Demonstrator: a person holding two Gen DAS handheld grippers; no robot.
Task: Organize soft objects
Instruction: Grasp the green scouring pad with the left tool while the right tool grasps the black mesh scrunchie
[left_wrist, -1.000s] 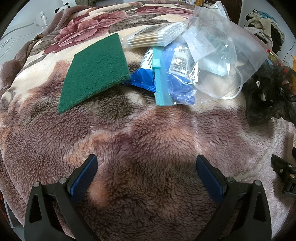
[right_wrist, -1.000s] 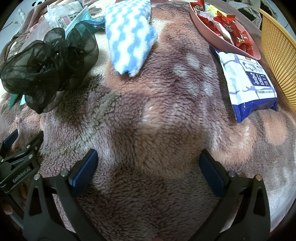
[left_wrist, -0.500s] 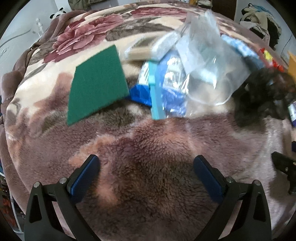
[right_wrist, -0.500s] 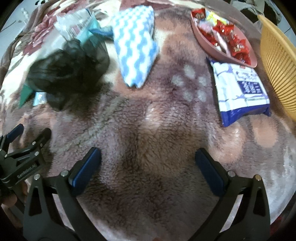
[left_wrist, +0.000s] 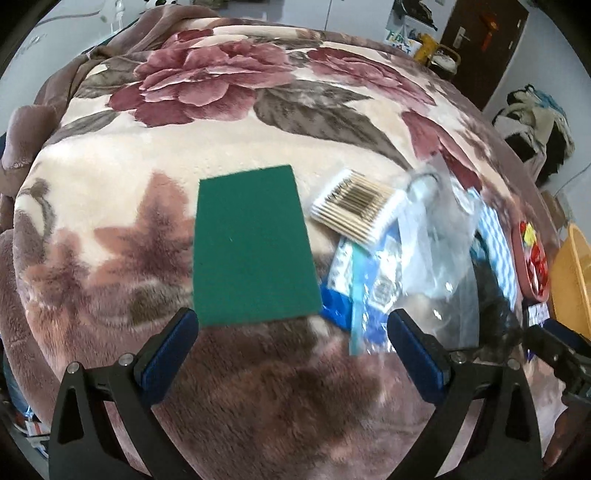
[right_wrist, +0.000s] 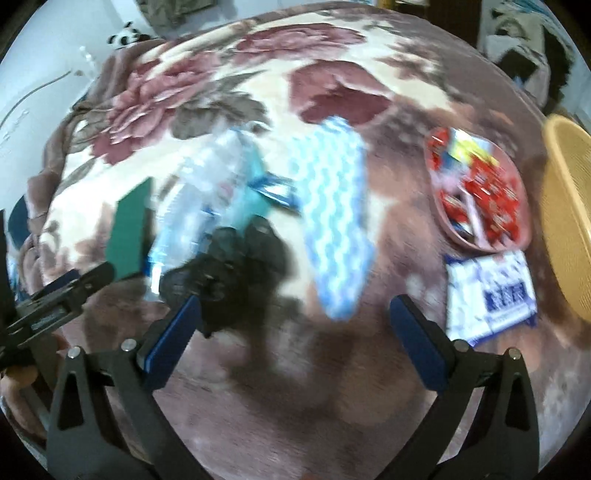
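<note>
Grippers: two; the left gripper (left_wrist: 291, 334) and the right gripper (right_wrist: 293, 319) each have their blue-padded jaws spread wide with nothing between them, above the floral fleece blanket (left_wrist: 221, 92).
Green scouring pad (left_wrist: 253, 245): one, lying flat on the blanket just ahead of the left gripper's jaws, its near left corner by the left pad.
Cotton swab pack (left_wrist: 354, 212): one, just right of the scouring pad, overlapping the pile of bags.
Plastic bags: one clear bag (left_wrist: 439, 258) lying over one blue packet (left_wrist: 338, 304); a light-blue strip (left_wrist: 358, 295) lies across them.
Black mesh scrunchie (right_wrist: 236, 266): one, bunched up just ahead of the right gripper's left pad; blurred.
Blue-and-white zigzag cloth (right_wrist: 332, 218): one, laid lengthwise right of the scrunchie.
Pink tray (right_wrist: 443, 218): one, holding red-wrapped snacks (right_wrist: 491, 195); too blurred to count.
White-and-blue packet (right_wrist: 491, 295): one, near the tray, on its nearer side.
Yellow basket (right_wrist: 569, 221): one, at the right edge.
Left view only: the swab pack, a dark door (left_wrist: 491, 48).
Right view only: the white-and-blue packet in full, the tray's contents.
</note>
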